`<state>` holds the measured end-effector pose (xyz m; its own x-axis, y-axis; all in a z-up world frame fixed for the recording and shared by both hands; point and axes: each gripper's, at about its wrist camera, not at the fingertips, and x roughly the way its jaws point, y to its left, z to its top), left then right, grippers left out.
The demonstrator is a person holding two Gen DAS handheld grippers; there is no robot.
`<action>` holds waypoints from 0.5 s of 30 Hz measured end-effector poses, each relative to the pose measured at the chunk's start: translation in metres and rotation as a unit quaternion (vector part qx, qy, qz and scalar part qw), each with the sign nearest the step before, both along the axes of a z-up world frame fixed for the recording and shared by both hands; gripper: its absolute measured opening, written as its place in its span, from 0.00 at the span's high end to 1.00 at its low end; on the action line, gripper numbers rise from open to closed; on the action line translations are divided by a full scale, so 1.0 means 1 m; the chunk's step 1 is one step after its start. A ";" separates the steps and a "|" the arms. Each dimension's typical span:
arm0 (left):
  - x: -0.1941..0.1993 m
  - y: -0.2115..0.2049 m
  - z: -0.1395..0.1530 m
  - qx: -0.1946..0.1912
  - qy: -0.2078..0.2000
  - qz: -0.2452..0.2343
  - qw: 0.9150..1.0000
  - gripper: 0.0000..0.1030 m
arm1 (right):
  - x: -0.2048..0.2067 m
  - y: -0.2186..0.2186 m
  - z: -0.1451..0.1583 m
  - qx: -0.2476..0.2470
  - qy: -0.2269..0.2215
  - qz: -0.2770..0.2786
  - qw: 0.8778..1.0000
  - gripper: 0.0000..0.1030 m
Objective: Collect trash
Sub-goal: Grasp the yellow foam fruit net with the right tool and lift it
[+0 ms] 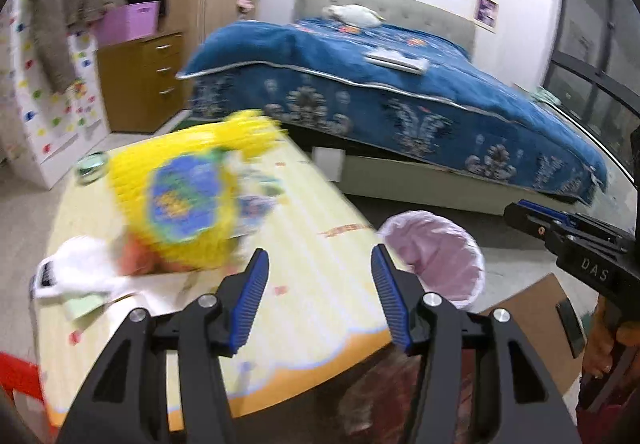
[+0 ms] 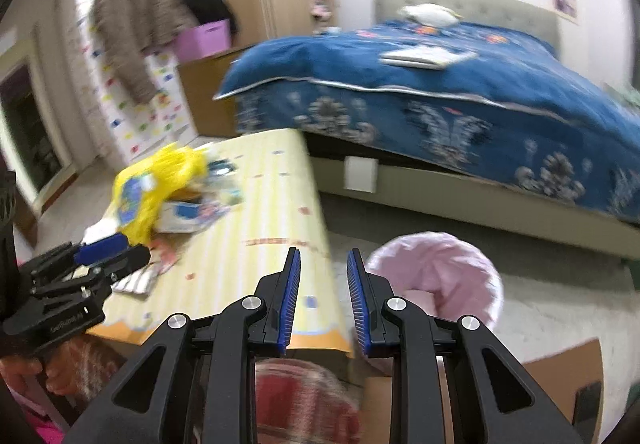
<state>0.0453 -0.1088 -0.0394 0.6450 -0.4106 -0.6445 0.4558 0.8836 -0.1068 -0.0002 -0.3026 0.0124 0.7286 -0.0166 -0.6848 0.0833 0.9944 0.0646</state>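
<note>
The yellow plastic bag [image 1: 180, 200] lies among litter at the table's [image 1: 320, 308] far left. It looks light, soft and crinkly; pinch a bunched fold. Left gripper [image 1: 318, 298] gapes wide, empty; right gripper [image 2: 323, 296] narrow, empty, near the pink-lined bin [image 2: 436, 276].

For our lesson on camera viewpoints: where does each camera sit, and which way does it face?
Left wrist: on the left gripper, facing down over the table toward the bed; open jaws, right gripper at the right edge.
Right wrist: on the right gripper, facing likewise; left gripper at left.
Shared: table, yellow bag, bin, bed.
</note>
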 end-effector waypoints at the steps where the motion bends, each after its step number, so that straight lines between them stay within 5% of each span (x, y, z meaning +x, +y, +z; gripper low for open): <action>1: 0.000 0.015 0.002 0.002 -0.003 0.017 1.000 0.48 | 0.003 0.009 -0.002 -0.001 0.003 0.012 1.000 0.72; 15: 0.013 0.153 0.009 0.013 -0.011 0.175 0.984 0.42 | 0.055 0.111 0.005 -0.018 0.002 0.128 0.992 0.40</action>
<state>0.0587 0.0444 -0.0302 0.7579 -0.1439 -0.6363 0.1245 0.9893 -0.0755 0.0551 -0.1917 0.0169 0.7092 0.1444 -0.6900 -0.1720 0.9847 0.0293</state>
